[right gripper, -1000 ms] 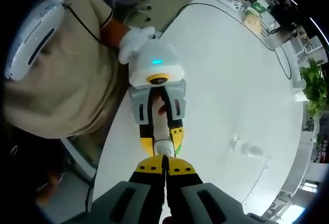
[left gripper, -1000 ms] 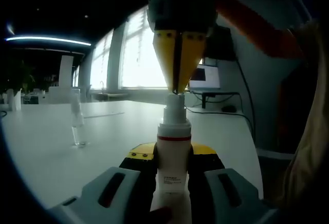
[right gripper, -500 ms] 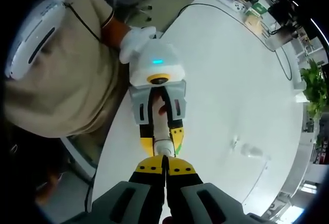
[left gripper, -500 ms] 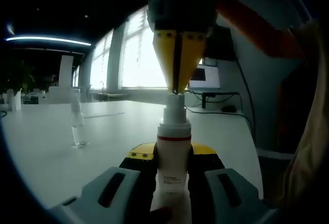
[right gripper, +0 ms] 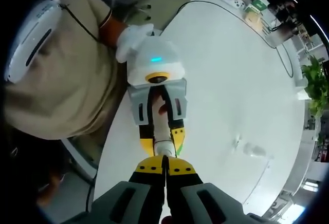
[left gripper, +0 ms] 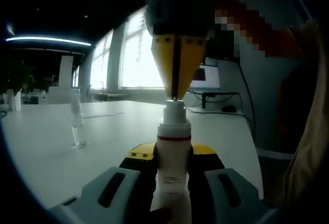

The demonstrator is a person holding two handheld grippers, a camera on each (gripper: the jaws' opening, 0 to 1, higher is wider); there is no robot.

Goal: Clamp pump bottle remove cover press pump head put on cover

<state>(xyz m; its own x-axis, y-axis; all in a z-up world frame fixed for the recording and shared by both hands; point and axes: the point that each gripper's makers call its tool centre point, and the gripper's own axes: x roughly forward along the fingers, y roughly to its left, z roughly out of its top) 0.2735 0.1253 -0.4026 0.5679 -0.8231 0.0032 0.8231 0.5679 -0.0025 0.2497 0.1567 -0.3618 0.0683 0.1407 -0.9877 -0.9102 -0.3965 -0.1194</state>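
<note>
A white pump bottle (left gripper: 174, 170) with a red band stands upright, and my left gripper (left gripper: 174, 151) is shut on its body. The right gripper (left gripper: 176, 97) comes down from above, shut, its yellow tips resting on the pump head (left gripper: 175, 112). In the right gripper view my right gripper (right gripper: 165, 159) points down at the bottle's top (right gripper: 163, 147), with the left gripper (right gripper: 162, 140) clamped round it. The clear cover (left gripper: 77, 124) stands apart on the white table (left gripper: 46, 152), also seen as the cover (right gripper: 252, 149).
A person in a beige top (right gripper: 67, 85) stands at the table edge holding the left gripper. A monitor (left gripper: 206, 77) and cables sit at the table's far right. Small boxes (right gripper: 241, 5) lie at the far end, and a plant (right gripper: 314, 88) stands beyond.
The right gripper has come down a little and the pump head sits lower in the bottle's neck. The left gripper and bottle have stayed put.
</note>
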